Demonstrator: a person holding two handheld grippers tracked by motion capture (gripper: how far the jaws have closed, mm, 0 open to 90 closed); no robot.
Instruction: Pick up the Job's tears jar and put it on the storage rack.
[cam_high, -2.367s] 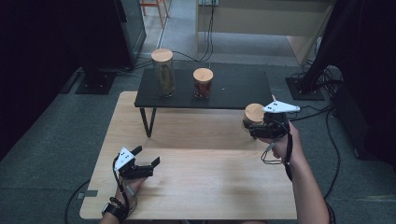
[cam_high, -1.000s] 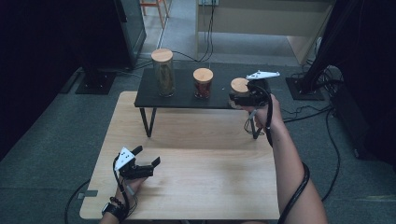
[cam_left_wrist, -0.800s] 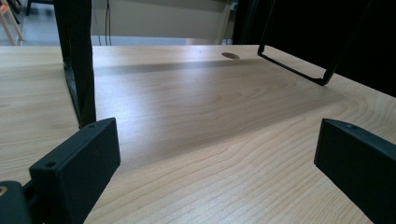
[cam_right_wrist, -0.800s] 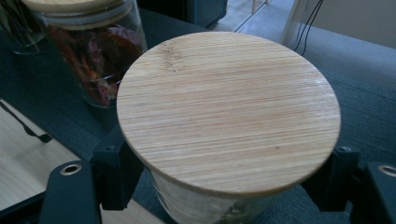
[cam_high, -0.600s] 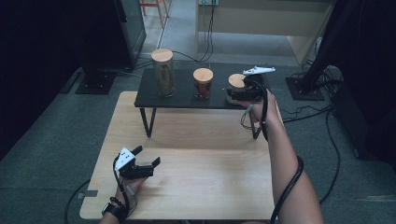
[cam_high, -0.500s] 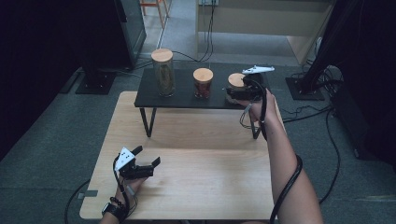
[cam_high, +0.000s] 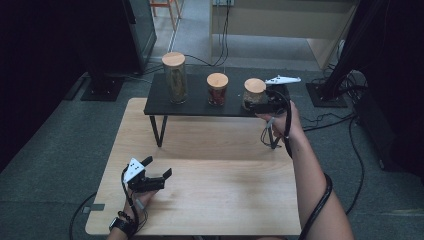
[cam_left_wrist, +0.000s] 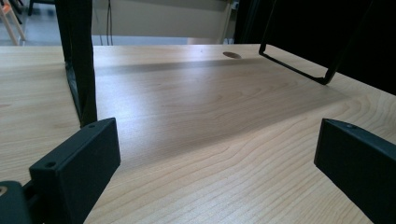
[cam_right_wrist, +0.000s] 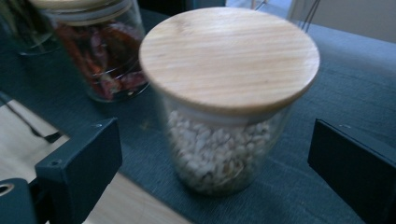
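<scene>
High view: right gripper at the bean jar on the black shelf, roughly one o'clock; arm stretched forward; left gripper released, resting at seven o'clock.
Right gripper view: jaws wide, jar free between them; we judge a careless pull-back could tip it off the near edge.

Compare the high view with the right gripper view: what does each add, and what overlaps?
High view alone: the tall jar, the wooden table, the left tongs open and the person's forearms. Right gripper view alone: pale beans inside the nearest jar, standing between its open jaws, untouched. Both: that jar, the chilli jar and the black shelf.
</scene>
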